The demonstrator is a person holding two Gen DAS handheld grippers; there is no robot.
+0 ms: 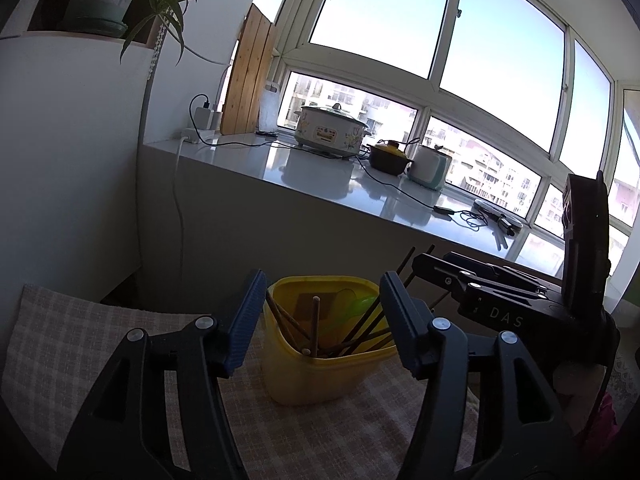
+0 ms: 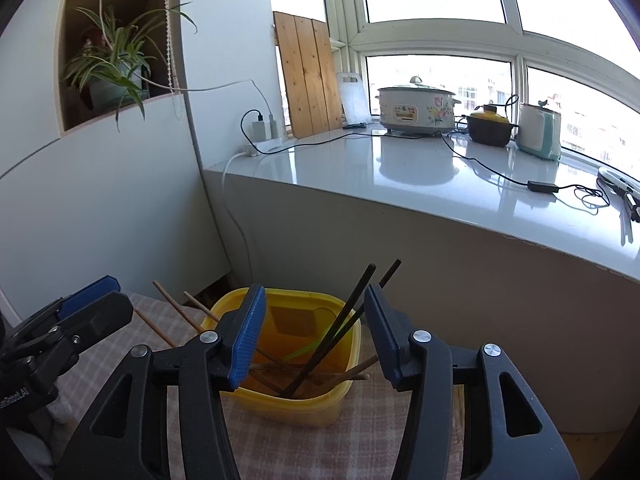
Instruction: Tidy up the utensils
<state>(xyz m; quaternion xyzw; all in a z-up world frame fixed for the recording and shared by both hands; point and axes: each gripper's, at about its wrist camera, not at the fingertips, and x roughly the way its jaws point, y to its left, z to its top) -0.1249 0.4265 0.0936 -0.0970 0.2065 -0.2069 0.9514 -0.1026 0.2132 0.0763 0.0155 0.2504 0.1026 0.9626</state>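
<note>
Left wrist view: yellow container [image 1: 320,368] of chopsticks [image 1: 316,326] sits between the wide-spread, empty left gripper [image 1: 320,320]; right gripper [image 2: 314,332] likewise.

1. The yellow container [image 2: 296,364] hides the lower ends of the chopsticks [image 2: 340,328] behind its wall.
2. The green utensil [image 1: 360,304] is mostly buried; its type cannot be told.
3. The object at the windowsill's far end [image 2: 620,184] is cut off by the edge.
4. The left tool [image 2: 86,300] shows only partly in the right wrist view.
</note>
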